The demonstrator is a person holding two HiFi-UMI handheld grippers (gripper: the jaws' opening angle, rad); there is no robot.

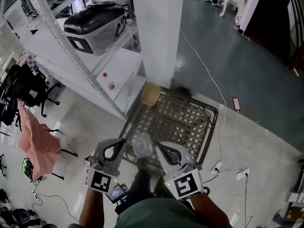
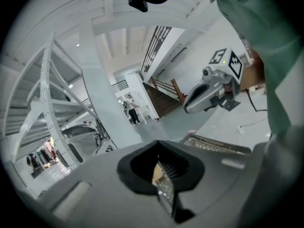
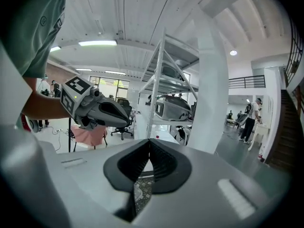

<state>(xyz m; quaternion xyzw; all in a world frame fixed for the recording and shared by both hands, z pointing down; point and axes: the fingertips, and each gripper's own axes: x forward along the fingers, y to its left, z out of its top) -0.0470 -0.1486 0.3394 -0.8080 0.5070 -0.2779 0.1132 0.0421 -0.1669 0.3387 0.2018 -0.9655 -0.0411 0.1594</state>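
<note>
Over on the left stands a metal rack (image 1: 71,51) with a dark-lidded bin (image 1: 95,25) on its shelf, and a pink cloth (image 1: 40,144) hangs lower down. The left tool (image 1: 122,141) is held low in front of the person. In the left gripper view its jaws are pressed together with nothing between them. Just to its right, between the two tools, is a clear plastic container (image 1: 142,145). It's too blurred to tell whether either tool touches it. The right tool (image 1: 159,146) sits just beside it on the other side, jaws also closed and empty. Beneath and beyond both tools is a wire cart (image 1: 190,118), with a tan basket (image 1: 150,94) at its far corner against the white pillar (image 1: 159,32).
</note>
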